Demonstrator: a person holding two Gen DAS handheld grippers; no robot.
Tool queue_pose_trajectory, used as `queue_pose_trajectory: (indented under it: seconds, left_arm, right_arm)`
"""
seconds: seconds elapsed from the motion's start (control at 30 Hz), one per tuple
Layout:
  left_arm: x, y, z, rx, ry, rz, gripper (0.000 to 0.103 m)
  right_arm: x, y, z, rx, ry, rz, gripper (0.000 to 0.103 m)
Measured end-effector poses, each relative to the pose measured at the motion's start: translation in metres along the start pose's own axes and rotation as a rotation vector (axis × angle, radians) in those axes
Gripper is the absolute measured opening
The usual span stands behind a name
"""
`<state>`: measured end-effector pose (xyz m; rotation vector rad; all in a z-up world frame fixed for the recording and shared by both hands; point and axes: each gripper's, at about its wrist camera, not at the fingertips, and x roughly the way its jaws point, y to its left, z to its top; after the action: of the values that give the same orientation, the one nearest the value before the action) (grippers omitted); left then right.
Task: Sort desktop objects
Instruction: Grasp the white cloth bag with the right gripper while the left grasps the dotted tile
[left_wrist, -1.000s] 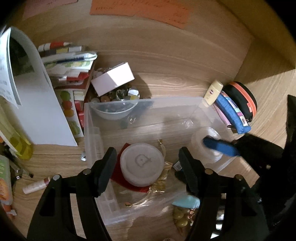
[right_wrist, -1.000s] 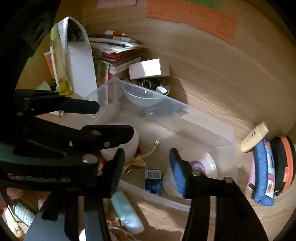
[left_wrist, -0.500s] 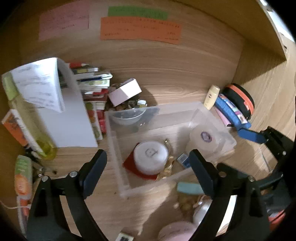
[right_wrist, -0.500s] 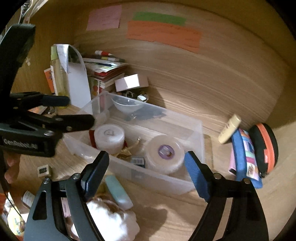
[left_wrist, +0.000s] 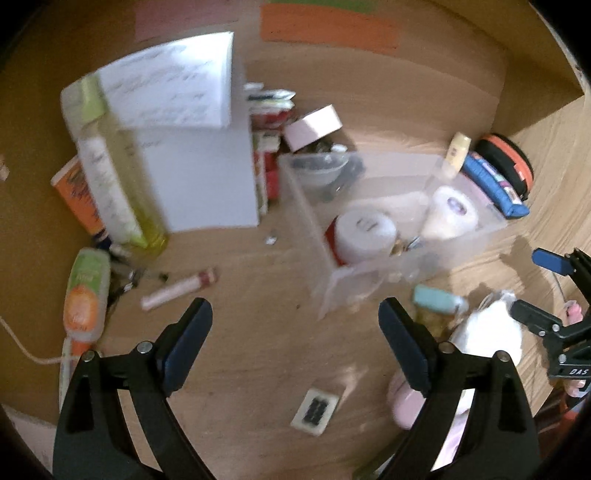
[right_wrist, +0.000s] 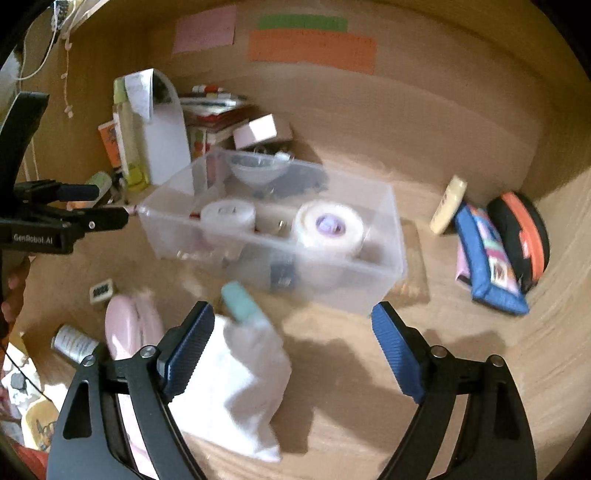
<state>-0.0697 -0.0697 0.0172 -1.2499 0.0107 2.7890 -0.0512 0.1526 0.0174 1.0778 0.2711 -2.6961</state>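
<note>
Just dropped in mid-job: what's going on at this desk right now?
A person is sorting desk clutter with two handheld grippers. Neither holds anything: the left gripper is open over bare wood, and the right gripper has its jaws opening, with nothing pressed between them. The clear plastic bin already holds a white round jar and a tape roll. A teal tube, a white pouch and a small tile lie loose on the desk.
</note>
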Motion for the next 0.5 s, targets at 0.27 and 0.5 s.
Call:
queue_pose_trajectory:
  seconds: [0.27, 0.5]
  left_arm:
    - [-0.002, 0.012, -0.033, 0.023, 0.065, 0.048, 0.092]
    - [0.004, 0.009, -0.055, 0.053, 0.106, 0.036, 0.092]
  right_arm:
    - [-0.006, 0.011, -0.022, 0.014, 0.029, 0.056, 0.086]
    - [0.003, 0.021, -0.032, 0.002, 0.072, 0.071, 0.086]
